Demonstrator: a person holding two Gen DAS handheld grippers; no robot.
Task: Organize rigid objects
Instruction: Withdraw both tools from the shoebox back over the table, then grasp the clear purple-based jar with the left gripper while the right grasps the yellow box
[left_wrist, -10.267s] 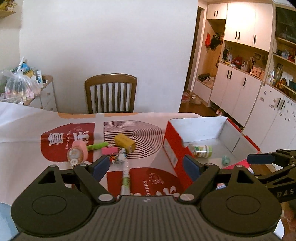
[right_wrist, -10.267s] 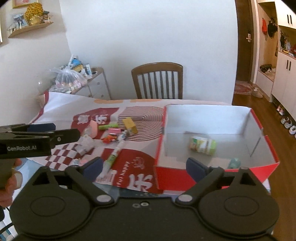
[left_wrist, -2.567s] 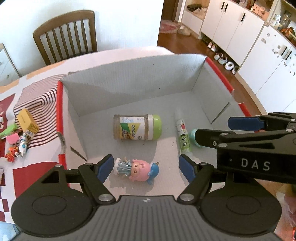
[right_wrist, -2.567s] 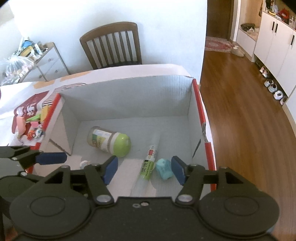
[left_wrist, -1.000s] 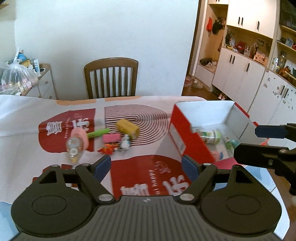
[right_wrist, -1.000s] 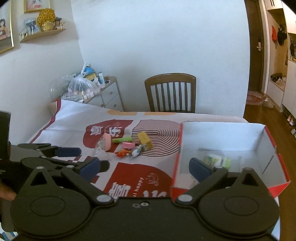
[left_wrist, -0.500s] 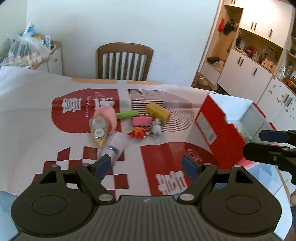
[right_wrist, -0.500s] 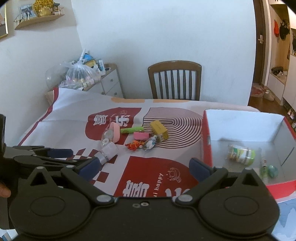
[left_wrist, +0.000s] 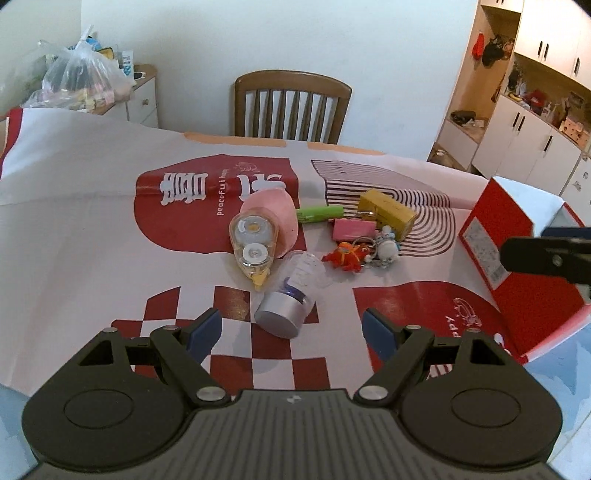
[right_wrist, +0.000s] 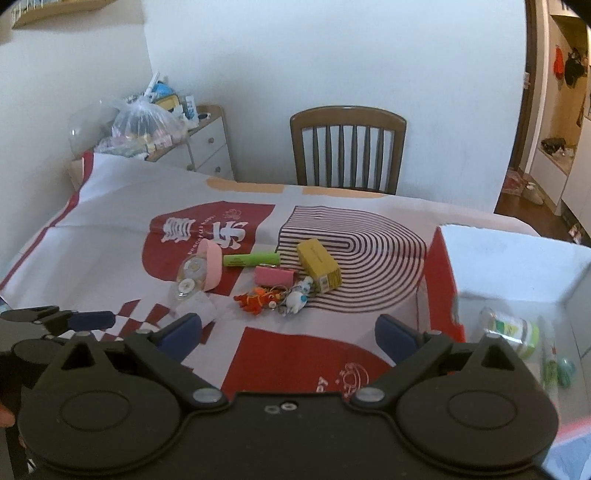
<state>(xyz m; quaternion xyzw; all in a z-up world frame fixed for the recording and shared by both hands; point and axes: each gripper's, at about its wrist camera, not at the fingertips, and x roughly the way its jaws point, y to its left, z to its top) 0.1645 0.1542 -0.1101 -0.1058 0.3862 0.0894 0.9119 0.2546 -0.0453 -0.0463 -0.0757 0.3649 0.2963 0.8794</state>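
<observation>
Tablecloth (left_wrist: 92, 221) reads "peaceful" and, nr the box, "happy".

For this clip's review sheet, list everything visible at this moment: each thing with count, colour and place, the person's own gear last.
correction tape dispenser: 1, clear and pink, left of the pile
small jar: 1, clear with silver cap, on its side, nearest the left gripper
green tube: 1, behind the pink eraser
pink eraser: 1, mid pile
yellow box: 1, right of pile
keychain figures: orange and white, in front of the eraser
cardboard box: 1, red outside, right of the pile
green-lidded jar: 1, inside the box
tablecloth: 1, white and red
chair: 1, brown, behind the table
left gripper: black, blue pads, open
right gripper: black, blue pads, open
</observation>
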